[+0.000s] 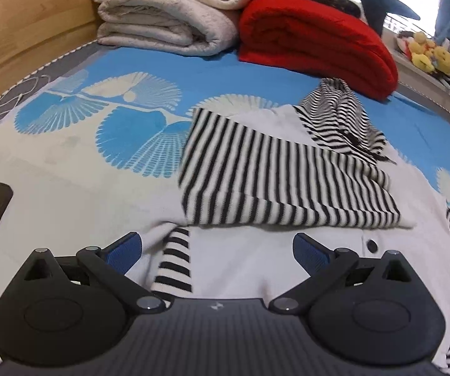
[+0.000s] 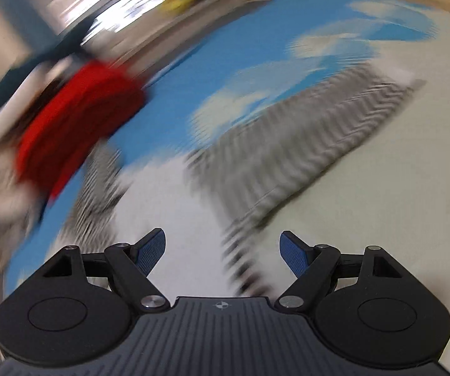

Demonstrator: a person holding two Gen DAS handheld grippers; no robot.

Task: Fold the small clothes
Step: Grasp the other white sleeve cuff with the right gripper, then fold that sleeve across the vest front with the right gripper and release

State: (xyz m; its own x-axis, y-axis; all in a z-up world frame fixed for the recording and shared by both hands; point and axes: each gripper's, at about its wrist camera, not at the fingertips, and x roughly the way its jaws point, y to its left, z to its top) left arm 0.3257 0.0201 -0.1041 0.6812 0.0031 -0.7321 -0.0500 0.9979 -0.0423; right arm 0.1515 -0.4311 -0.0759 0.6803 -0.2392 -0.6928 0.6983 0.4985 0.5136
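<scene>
A small garment with a white body point(image 1: 243, 257) and black-and-white striped sleeves lies on the bed. One striped sleeve point(image 1: 275, 175) is folded flat across it, and another striped part point(image 1: 341, 119) is bunched behind. My left gripper point(image 1: 217, 252) is open and empty just above the white body. In the right wrist view, which is badly blurred, the striped sleeve point(image 2: 294, 144) and the white body point(image 2: 178, 206) lie ahead. My right gripper point(image 2: 222, 250) is open and empty above them.
The bed cover point(image 1: 131, 125) is blue and cream with fan patterns. Folded cream blankets point(image 1: 168, 15) and a red blanket point(image 1: 316, 40) are stacked at the far side. A wooden headboard point(image 1: 21, 25) is at the left. Plush toys point(image 1: 428, 53) sit at the far right.
</scene>
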